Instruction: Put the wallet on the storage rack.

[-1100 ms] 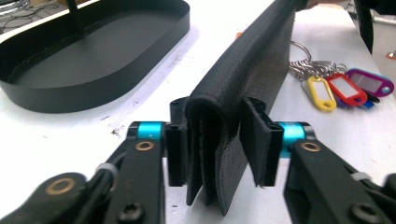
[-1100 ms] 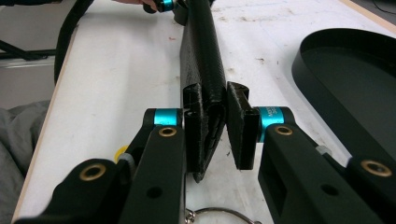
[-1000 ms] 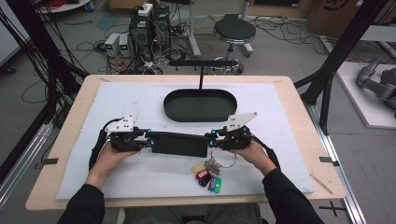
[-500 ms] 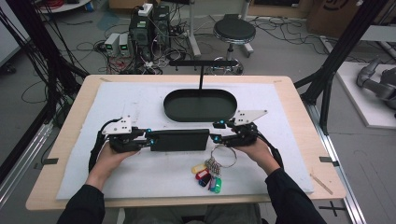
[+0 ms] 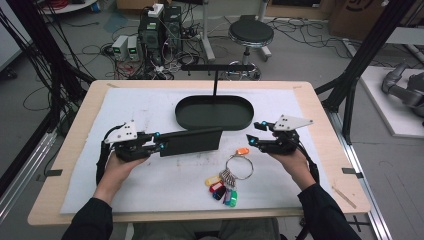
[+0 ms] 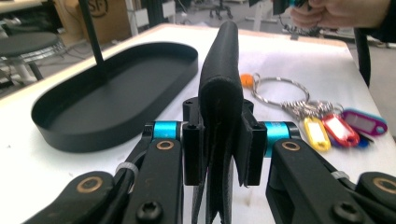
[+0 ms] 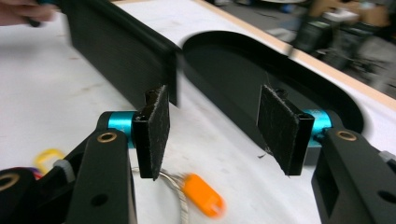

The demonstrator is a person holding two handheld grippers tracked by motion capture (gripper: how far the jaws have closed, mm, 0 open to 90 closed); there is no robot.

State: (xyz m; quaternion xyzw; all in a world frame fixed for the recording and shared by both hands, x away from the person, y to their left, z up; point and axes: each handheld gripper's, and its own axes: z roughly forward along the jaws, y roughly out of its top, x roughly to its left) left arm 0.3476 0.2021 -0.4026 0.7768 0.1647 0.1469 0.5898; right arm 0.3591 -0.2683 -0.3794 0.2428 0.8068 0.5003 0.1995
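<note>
A long black folded wallet (image 5: pixel 192 141) stands on its edge, held off the white mat, and my left gripper (image 5: pixel 159 143) is shut on its left end. In the left gripper view the wallet (image 6: pixel 219 79) runs away from the jaws toward the key ring. My right gripper (image 5: pixel 252 134) is open, apart from the wallet's right end, with nothing between its pads (image 7: pixel 154 130). A metal key ring with several coloured tags (image 5: pixel 227 182) lies on the mat between the hands. The black oval tray (image 5: pixel 215 111) sits behind the wallet.
A thin black post with a crossbar (image 5: pixel 216 75) rises at the tray's far rim. The white mat (image 5: pixel 150 180) covers most of the wooden table (image 5: pixel 325 165). Past the far edge stand a stool (image 5: pixel 250 35), cables and electronics on the floor.
My right gripper has let go of the wallet's right end, opened and drawn back to the right. The left gripper keeps the wallet, now raised and slightly tilted.
</note>
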